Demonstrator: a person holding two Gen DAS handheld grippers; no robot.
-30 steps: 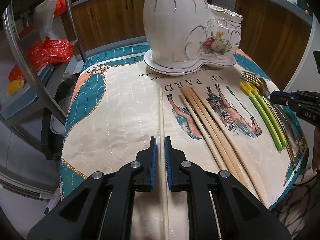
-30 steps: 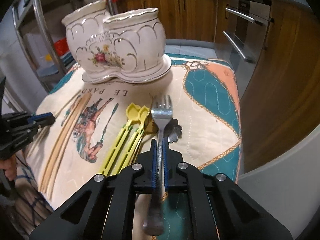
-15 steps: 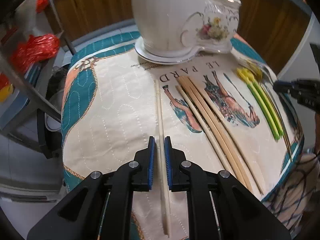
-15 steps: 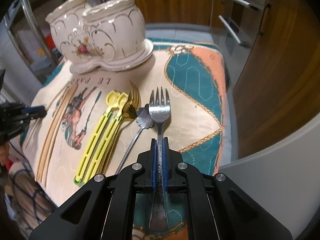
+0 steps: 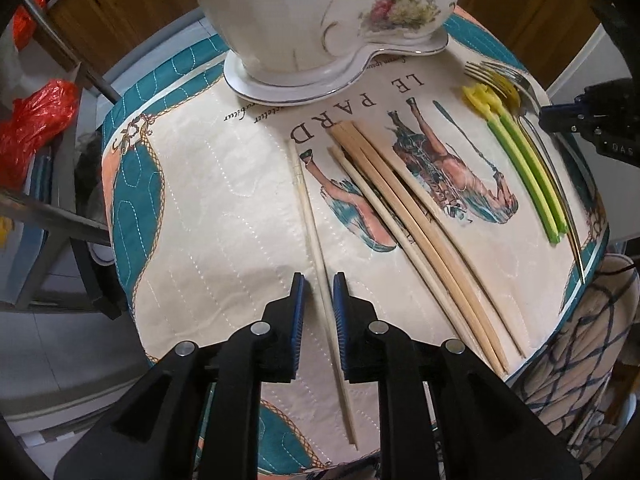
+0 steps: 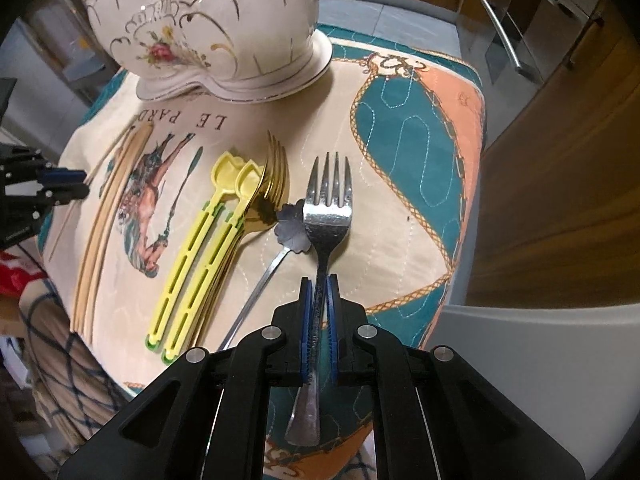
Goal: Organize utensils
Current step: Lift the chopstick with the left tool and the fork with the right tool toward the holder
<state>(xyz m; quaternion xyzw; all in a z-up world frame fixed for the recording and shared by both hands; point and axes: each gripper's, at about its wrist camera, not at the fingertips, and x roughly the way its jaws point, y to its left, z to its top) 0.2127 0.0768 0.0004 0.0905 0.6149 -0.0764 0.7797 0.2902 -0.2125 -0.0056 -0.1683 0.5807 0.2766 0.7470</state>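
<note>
A single pale chopstick [image 5: 308,216] lies on the printed cloth between the fingers of my left gripper [image 5: 318,280]. Its jaws are opening and a gap shows on both sides of the stick. Several tan chopsticks [image 5: 400,208] lie to its right. My right gripper [image 6: 319,284] is shut on the handle of a steel fork [image 6: 328,208], tines pointing away. To the fork's left lie a flower-ended spoon [image 6: 292,228], gold forks [image 6: 276,172] and two yellow-green utensils [image 6: 200,256]. A white floral ceramic holder [image 6: 208,28] stands at the far edge.
The quilted cloth [image 5: 200,216] covers a small round table whose edge drops off close behind both grippers. Wooden cabinets [image 6: 560,160] stand to the right, a metal rack with a red bag [image 5: 36,124] to the left. A checked fabric [image 5: 580,360] hangs at the near edge.
Both views have tipped down toward the cloth, so the holder sits higher in frame. My left jaws have widened slightly around the chopstick. The right gripper keeps its hold on the fork.
</note>
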